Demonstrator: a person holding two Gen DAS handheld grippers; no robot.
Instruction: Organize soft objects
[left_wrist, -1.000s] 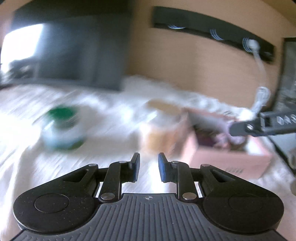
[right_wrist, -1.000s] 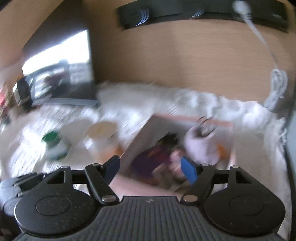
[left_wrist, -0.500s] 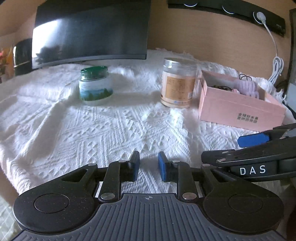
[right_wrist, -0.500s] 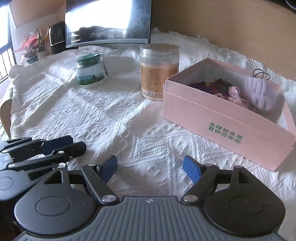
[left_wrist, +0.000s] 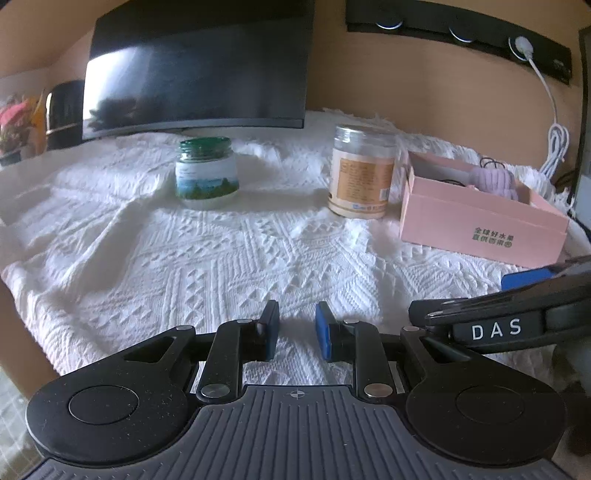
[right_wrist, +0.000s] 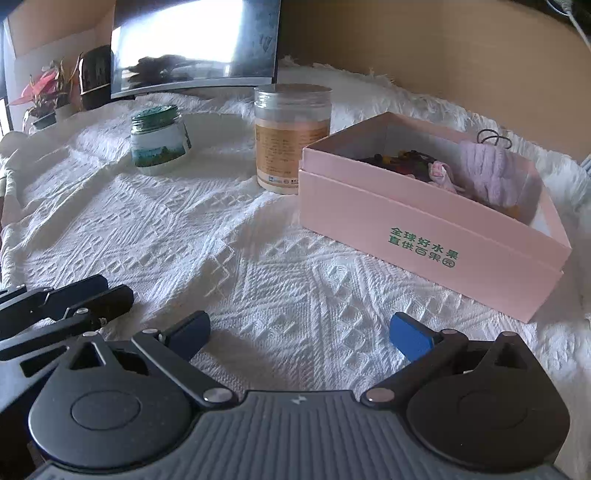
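An open pink box (right_wrist: 424, 236) stands on the white cloth at the right. It holds a lilac knitted piece (right_wrist: 491, 173), a dark purple piece (right_wrist: 399, 160), a small pink piece (right_wrist: 441, 175) and a black hair tie (right_wrist: 495, 138). The left wrist view shows the same box (left_wrist: 480, 229) at its far right. My right gripper (right_wrist: 299, 332) sits low over the cloth in front of the box, its jaws opening wide with nothing between them. My left gripper (left_wrist: 295, 328) hovers beside it, narrowly open and empty.
A green-lidded jar (left_wrist: 206, 173) and a tall clear jar (left_wrist: 360, 173) stand behind on the white textured cloth (left_wrist: 221, 258). A dark monitor (left_wrist: 195, 70) leans at the back. A white cable (left_wrist: 554, 122) hangs on the wall at right. Plants (right_wrist: 40, 92) sit far left.
Both grippers dropped from a blurred, higher view to low over the cloth's front and then held still. The right jaws spread wider. The left jaws kept the same narrow gap.
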